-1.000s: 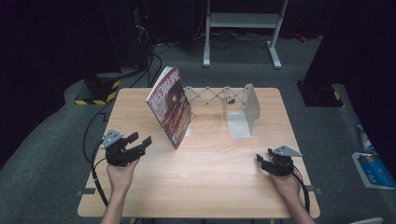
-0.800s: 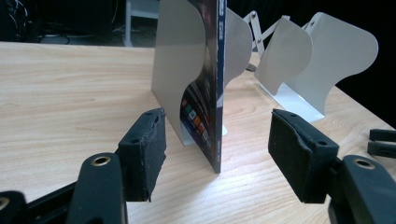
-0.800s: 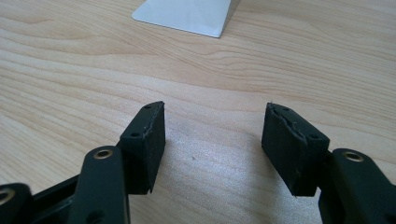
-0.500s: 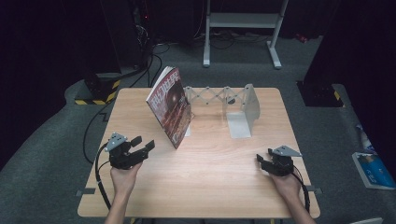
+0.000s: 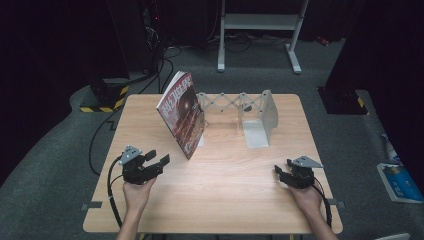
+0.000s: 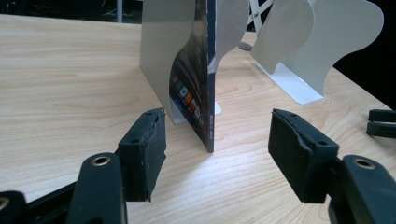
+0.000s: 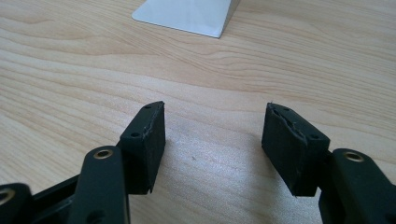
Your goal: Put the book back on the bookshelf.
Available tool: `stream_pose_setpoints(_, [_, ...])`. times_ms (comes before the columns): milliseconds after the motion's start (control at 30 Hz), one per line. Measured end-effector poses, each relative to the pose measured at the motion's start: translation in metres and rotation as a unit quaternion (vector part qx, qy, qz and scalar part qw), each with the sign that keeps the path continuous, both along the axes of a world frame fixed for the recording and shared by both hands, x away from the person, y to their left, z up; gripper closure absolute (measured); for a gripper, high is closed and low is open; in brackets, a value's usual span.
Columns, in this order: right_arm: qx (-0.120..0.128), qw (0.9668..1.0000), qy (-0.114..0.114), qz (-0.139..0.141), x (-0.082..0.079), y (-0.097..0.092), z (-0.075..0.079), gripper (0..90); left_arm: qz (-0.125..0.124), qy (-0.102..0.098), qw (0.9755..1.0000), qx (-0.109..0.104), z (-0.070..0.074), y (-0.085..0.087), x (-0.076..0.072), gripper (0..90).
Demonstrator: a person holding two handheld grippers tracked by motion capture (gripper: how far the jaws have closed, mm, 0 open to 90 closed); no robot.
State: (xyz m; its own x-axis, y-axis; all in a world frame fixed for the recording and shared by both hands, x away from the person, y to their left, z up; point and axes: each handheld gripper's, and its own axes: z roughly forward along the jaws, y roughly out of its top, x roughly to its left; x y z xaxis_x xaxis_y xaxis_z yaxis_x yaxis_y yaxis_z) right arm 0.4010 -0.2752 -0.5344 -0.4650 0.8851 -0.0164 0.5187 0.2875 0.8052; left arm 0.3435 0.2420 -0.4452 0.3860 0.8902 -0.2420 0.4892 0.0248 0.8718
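Since a second ago the left gripper (image 5: 157,159) has slid a little down the table toward the person, while the right gripper (image 5: 281,172) has kept its place and the book has not stirred. From its own camera the left gripper (image 6: 217,140) shows its jaws standing well apart with nothing between the pads, the book's lower corner just beyond the gap at 12 o'clock and untouched. The right gripper (image 7: 212,140) likewise has its jaws wide and empty, with bare wood between them. Both gripper bodies are cut off by the bottom edge of their own views. The book (image 5: 182,114) stands tilted on the table (image 5: 225,200), leaning against the left plate of an expandable metal bookend rack (image 5: 250,112), at about 1 o'clock from the left gripper and well apart from the right one. Its cover is dark red-brown with a rounded shape and white lettering too small to read. Seen edge-on from the left gripper view, the book (image 6: 198,84) shows a curling cover with small coloured squares, its top cut off by the frame.
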Motion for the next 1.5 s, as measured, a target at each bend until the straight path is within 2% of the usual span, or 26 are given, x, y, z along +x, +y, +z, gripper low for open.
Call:
stream_pose_setpoints(533, [0.000,1.0000,0.000,0.000,0.000,0.000,0.000,39.8,-0.011,0.019,0.9998,0.000,-0.015,-0.013,0.005,37.1])
stream_pose_setpoints(600, [0.000,1.0000,0.000,0.000,0.000,0.000,0.000,39.8,-0.012,0.020,0.9997,0.006,-0.017,-0.015,0.006,37.2])
stream_pose_setpoints(1067, [0.000,1.0000,0.000,0.000,0.000,0.000,0.000,39.8,-0.004,0.028,0.9996,0.009,-0.029,-0.018,0.011,38.3])
stream_pose_setpoints(1233, [0.000,1.0000,0.000,0.000,0.000,0.000,0.000,39.8,0.004,0.034,0.9994,0.004,-0.033,-0.015,0.012,38.8])
stream_pose_setpoints(1500, [0.000,1.0000,0.000,0.000,0.000,0.000,0.000,39.8,0.008,0.037,0.9991,0.016,-0.038,-0.017,0.017,39.0])
